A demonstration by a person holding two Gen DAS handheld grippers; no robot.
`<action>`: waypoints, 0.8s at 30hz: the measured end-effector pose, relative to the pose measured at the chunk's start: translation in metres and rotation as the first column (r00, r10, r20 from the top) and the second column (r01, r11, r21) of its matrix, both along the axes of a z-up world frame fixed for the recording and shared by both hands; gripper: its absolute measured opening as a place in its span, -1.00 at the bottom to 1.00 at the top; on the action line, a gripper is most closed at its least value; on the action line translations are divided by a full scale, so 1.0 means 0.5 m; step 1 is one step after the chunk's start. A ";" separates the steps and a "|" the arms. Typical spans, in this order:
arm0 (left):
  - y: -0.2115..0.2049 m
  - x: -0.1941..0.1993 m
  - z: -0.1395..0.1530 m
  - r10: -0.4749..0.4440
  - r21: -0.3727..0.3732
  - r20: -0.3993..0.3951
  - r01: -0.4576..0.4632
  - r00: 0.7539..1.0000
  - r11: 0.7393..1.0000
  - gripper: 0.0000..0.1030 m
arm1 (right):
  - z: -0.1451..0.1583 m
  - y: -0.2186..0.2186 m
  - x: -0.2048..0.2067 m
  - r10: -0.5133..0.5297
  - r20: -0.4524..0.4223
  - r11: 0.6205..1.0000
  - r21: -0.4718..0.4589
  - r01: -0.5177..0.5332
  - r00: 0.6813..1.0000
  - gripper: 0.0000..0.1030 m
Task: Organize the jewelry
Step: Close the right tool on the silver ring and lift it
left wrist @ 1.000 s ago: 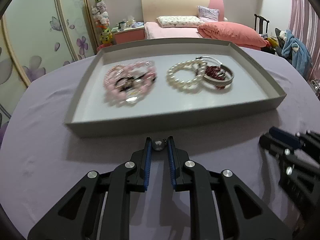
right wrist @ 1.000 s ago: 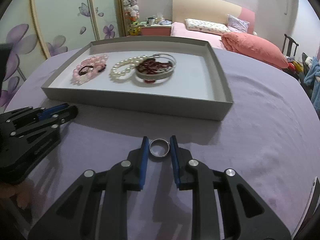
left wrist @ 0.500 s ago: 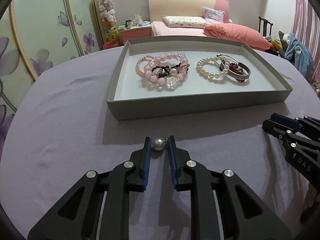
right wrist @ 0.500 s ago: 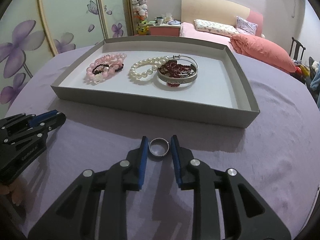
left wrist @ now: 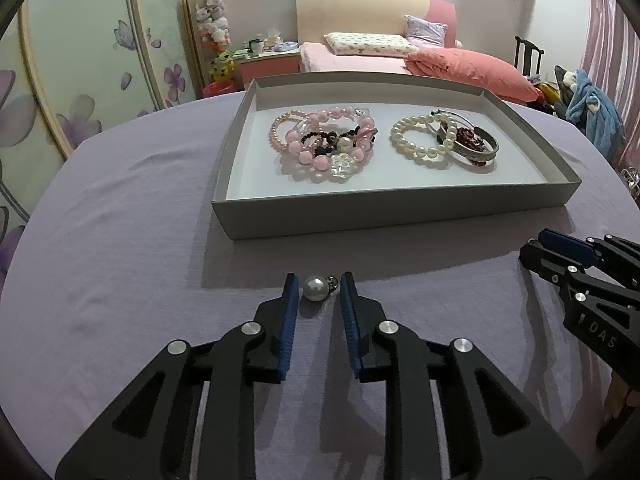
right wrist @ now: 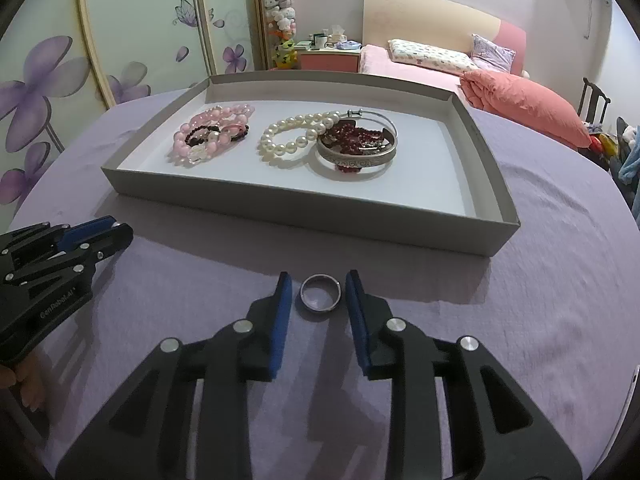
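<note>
On the purple tablecloth (left wrist: 120,240), before the grey tray (left wrist: 392,216) of bracelets, a pearl earring (left wrist: 316,288) lies between the parted left gripper (left wrist: 319,290) jaws, a silver ring (right wrist: 320,293) between the parted right gripper (right wrist: 316,292) jaws. Each should be centred, then pinched gently.

Both tools now stand parted where a second ago they were clamped. The left tool (left wrist: 319,286) has let the pearl earring (left wrist: 315,288) rest loose on the desk before the tray (left wrist: 392,216); the right tool (right wrist: 318,286) likewise frees the silver ring (right wrist: 320,292).
</note>
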State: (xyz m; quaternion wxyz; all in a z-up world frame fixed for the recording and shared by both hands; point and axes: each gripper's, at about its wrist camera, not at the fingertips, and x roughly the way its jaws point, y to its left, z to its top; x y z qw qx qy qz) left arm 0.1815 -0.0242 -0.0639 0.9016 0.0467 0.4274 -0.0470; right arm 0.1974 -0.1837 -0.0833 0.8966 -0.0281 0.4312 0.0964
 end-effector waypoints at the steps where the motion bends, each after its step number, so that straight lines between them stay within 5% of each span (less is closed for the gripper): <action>1: -0.002 0.001 0.000 -0.001 0.002 0.000 0.001 1.000 1.000 -0.53 | 0.000 -0.001 0.000 0.000 0.000 1.000 0.001 0.000 1.000 -0.45; 16: -0.008 0.001 -0.001 -0.005 0.005 0.001 0.005 1.000 1.000 -0.60 | 0.001 0.005 -0.002 -0.013 0.005 1.000 -0.020 0.013 1.000 -0.57; 24: 0.001 -0.009 0.001 -0.012 -0.025 0.007 0.012 1.000 1.000 -0.68 | 0.010 -0.019 -0.015 -0.048 0.017 0.995 0.091 0.046 0.999 -0.58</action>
